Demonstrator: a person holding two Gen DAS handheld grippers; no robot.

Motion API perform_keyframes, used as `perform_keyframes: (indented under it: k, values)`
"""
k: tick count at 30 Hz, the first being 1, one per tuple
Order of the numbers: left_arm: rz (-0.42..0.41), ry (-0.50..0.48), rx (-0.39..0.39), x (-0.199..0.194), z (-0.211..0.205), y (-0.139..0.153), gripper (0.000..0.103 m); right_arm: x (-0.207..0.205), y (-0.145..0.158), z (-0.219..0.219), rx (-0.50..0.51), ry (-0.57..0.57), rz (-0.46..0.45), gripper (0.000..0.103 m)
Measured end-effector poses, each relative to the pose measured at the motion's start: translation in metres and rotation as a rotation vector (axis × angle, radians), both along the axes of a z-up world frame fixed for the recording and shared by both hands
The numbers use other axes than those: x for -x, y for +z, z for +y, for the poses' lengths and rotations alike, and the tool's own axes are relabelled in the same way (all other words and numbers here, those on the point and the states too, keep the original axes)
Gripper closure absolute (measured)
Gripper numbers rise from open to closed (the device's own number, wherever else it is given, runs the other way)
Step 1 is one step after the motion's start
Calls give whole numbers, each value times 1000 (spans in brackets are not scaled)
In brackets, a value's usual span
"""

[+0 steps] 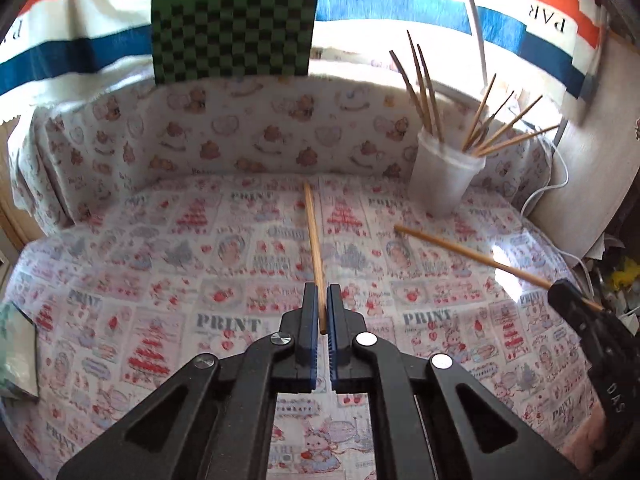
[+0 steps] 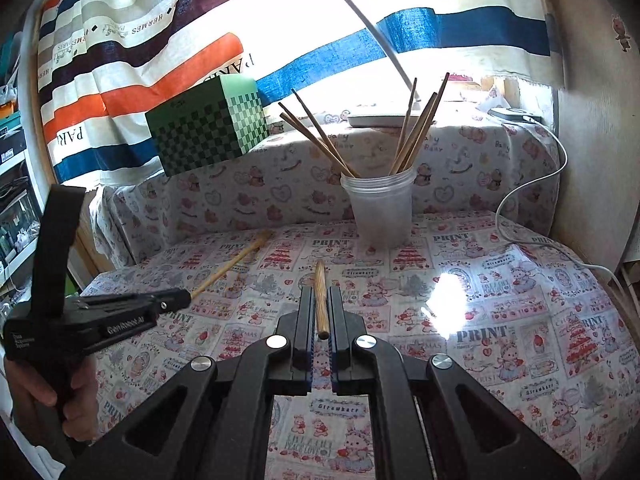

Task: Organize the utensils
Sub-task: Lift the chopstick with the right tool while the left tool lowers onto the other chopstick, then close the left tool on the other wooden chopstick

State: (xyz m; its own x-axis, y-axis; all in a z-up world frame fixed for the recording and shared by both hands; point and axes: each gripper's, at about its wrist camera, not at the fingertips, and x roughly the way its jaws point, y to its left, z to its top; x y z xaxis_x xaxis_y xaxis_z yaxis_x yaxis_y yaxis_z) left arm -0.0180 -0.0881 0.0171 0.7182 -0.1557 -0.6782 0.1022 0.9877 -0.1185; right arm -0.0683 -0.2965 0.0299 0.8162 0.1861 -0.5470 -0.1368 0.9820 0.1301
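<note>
My left gripper (image 1: 321, 308) is shut on a wooden chopstick (image 1: 313, 236) that points forward over the patterned tablecloth. My right gripper (image 2: 320, 312) is shut on another wooden chopstick (image 2: 320, 292). A translucent plastic cup (image 1: 444, 178) holding several chopsticks stands at the back right; it also shows in the right wrist view (image 2: 380, 210). The right gripper (image 1: 576, 304) with its chopstick (image 1: 464, 252) shows at the right of the left wrist view. The left gripper (image 2: 180, 298) with its chopstick (image 2: 232, 266) shows at the left of the right wrist view.
A green checkered box (image 1: 236, 24) sits on the raised cloth-covered ledge (image 1: 260, 128) at the back; it also shows in the right wrist view (image 2: 208, 128). A white cable (image 2: 532, 200) runs along the right side. A striped curtain (image 2: 140, 40) hangs behind.
</note>
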Motion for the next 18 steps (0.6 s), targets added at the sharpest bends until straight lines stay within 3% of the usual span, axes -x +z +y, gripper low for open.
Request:
perform_keyframes:
  k: [9, 18]
  values:
    - [-158, -3, -35, 11, 18, 59, 101, 3, 11, 2, 13, -9, -38, 97]
    - [-214, 19, -9, 29, 26, 95, 102, 11, 35, 6, 28, 0, -111, 97]
